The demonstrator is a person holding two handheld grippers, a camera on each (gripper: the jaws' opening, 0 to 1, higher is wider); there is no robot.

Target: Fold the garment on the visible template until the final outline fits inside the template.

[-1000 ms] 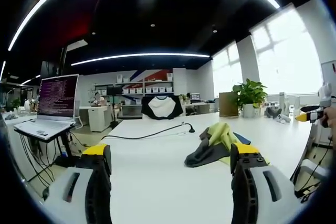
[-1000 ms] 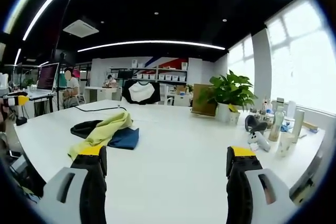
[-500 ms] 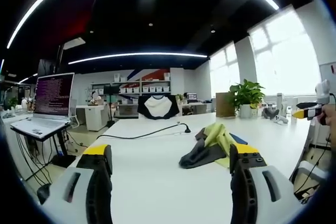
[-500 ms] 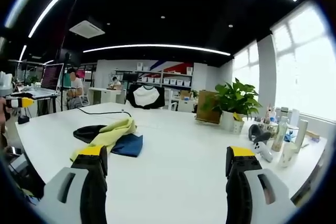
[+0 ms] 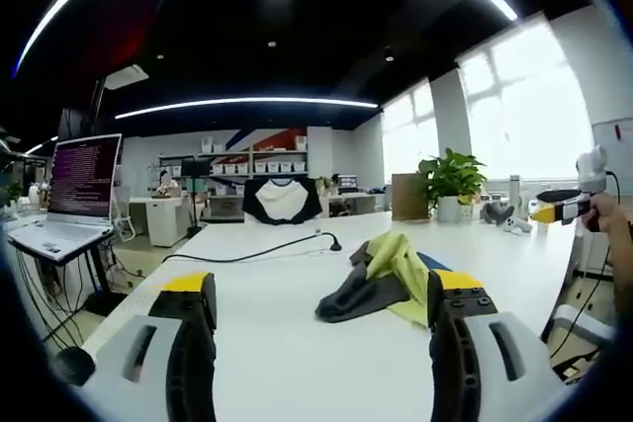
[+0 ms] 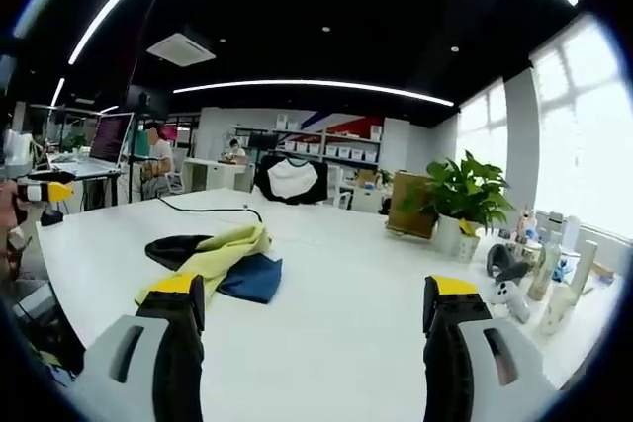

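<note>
A crumpled garment lies in a heap on the white table (image 5: 287, 333): yellow-green cloth over dark grey and blue parts. In the left gripper view the garment (image 5: 381, 274) sits just ahead of my right jaw; my left gripper (image 5: 321, 294) is open and holds nothing. In the right gripper view the garment (image 6: 223, 259) lies ahead of my left jaw, and my right gripper (image 6: 316, 294) is open, apart from the cloth. The right gripper (image 5: 564, 207) also shows at the far right of the left gripper view, and the left gripper (image 6: 40, 190) at the far left of the right gripper view.
A black cable (image 5: 257, 252) runs across the table's far part. A laptop (image 5: 69, 200) stands on a stand at the left. A potted plant (image 6: 460, 200) and several bottles (image 6: 554, 284) stand at the table's right end. A black-and-white shirt (image 6: 294, 180) hangs over a chair beyond the table.
Both cameras have shifted a little, so the garment now sits slightly further left in the left gripper view and further right in the right gripper view. Both grippers stay open.
</note>
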